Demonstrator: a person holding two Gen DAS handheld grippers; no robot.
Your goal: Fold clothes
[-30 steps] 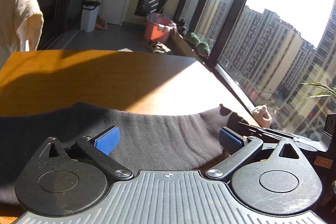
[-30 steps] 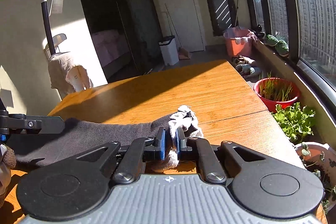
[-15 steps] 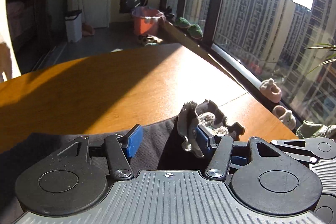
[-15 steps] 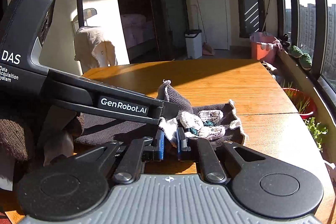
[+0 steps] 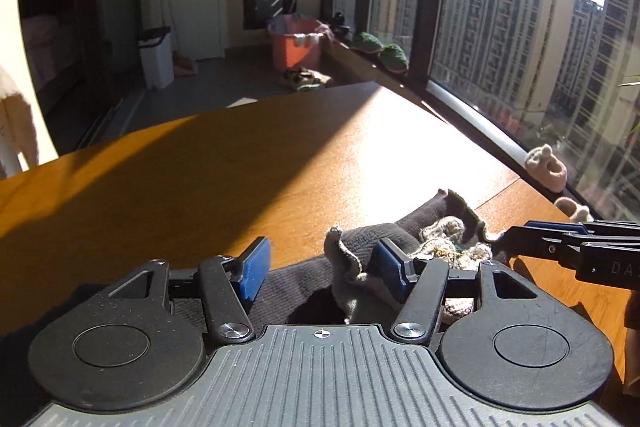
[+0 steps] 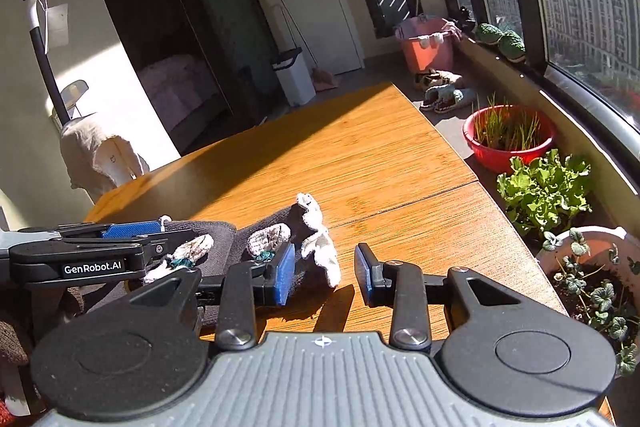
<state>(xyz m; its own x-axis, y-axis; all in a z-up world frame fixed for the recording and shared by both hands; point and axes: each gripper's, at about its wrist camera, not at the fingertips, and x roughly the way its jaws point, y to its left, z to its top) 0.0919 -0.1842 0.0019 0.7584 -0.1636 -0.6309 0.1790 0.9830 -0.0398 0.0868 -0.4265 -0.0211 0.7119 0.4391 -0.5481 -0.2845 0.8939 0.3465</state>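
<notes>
A dark grey knit garment (image 5: 372,239) with pale trim lies bunched on the wooden table (image 5: 240,179). My left gripper (image 5: 322,269) stands open over it, and a raised pale fold (image 5: 340,259) rests against its right pad. In the right wrist view the garment (image 6: 280,239) lies left of centre, its pale edge (image 6: 320,247) just beyond the left pad. My right gripper (image 6: 325,275) is open with only bare table between its fingers. Each gripper shows in the other's view: the right gripper (image 5: 560,243) at the right edge, the left gripper (image 6: 100,251) at the left edge.
The table's right edge runs along a window ledge with a red bowl of sprouts (image 6: 508,135), leafy potted plants (image 6: 544,187) and a white pot (image 6: 588,267). A cloth-draped chair (image 6: 100,155) stands at the far left. Bare sunlit table (image 6: 360,147) stretches ahead.
My right gripper has opened and let go of the garment's pale end, which now lies folded over on the dark fabric. The left gripper stays open over the garment.
</notes>
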